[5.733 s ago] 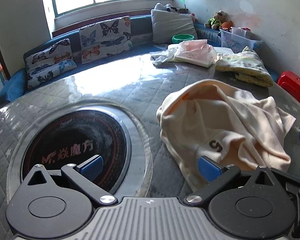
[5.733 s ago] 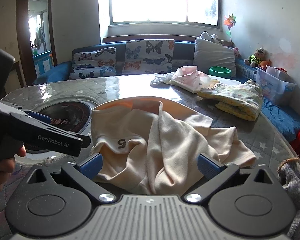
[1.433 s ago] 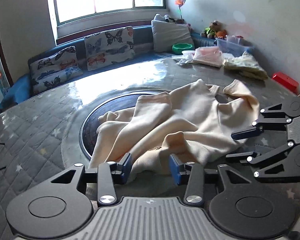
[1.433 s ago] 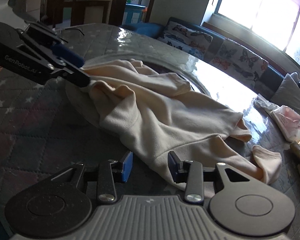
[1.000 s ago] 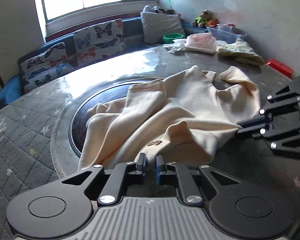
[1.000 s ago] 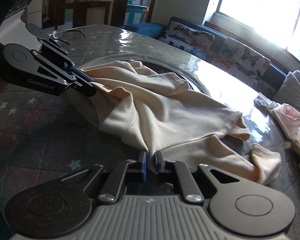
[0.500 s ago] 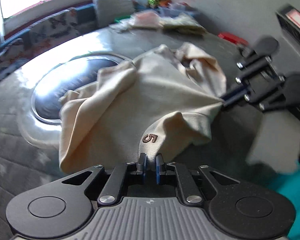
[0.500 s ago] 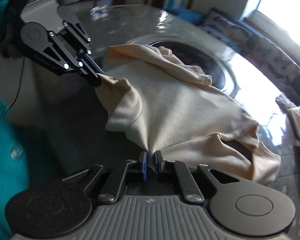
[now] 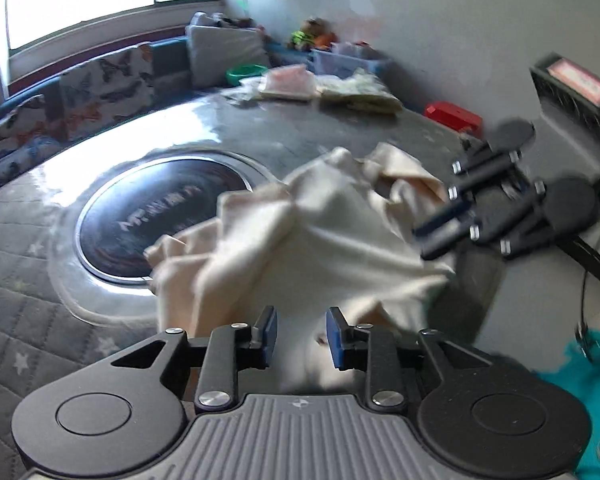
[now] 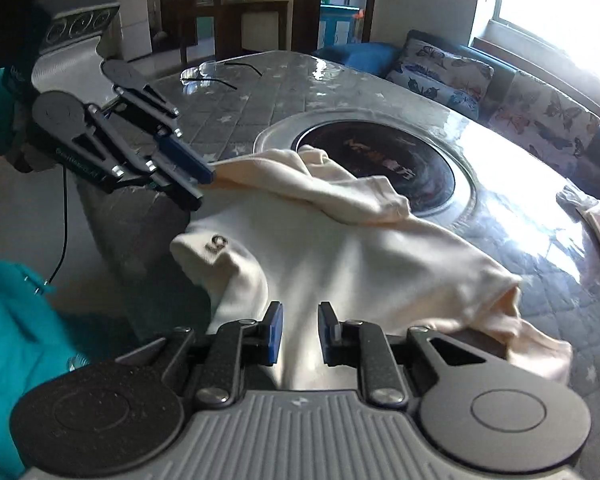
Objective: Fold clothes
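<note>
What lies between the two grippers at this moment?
Only the cream garment, stretched from the left gripper to the right gripper, whose jaws stand apart; the right wrist view shows it.

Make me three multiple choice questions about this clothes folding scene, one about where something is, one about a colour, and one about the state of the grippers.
1. Where does the cream garment lie?
A. On the sofa under the window
B. On the quilted table, partly over the round black inset
C. On the floor

2. What colour are the pads of each hand-held gripper?
A. Blue
B. Red
C. Yellow

3. How do the left hand-held gripper and right hand-held gripper stand?
A. Both clamped shut on cloth
B. Only the left open
C. Both open, with cloth lying between the fingers

Answers:
1 B, the cloth spreads across the tabletop and covers an edge of the black disc.
2 A, blue pads show in both wrist views.
3 C, a clear gap separates the fingers in each view.
</note>
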A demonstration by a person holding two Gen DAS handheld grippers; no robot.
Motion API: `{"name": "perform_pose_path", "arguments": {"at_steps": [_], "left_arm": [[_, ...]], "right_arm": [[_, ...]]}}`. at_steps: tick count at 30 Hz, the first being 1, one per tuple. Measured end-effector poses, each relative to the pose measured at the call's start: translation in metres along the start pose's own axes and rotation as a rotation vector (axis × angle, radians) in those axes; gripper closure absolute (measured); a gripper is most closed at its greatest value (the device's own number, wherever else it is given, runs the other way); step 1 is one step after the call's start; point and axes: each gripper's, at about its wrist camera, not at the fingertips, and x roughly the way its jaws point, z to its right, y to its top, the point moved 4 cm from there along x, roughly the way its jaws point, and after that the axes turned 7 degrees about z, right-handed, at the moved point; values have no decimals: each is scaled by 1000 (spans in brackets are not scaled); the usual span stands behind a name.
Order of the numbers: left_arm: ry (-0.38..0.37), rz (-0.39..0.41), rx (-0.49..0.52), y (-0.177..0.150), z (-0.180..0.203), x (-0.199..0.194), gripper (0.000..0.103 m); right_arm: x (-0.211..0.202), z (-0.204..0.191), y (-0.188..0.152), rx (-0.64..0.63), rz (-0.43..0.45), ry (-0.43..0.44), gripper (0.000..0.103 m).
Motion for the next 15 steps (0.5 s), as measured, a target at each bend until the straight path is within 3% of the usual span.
{"name": "perform_pose_path", "arguments": {"at_steps": [8, 12, 15], "left_arm": [[12, -97, 19, -16, 1, 31, 74], [46, -28, 1, 5, -7, 24, 73], [89, 43, -37, 30, -17, 29, 67]], "right_arm": [[42, -22, 2, -10, 16, 70, 86], [50, -32, -5, -30, -5, 101, 85], [51, -34, -6, -30, -1, 106, 85]]}}
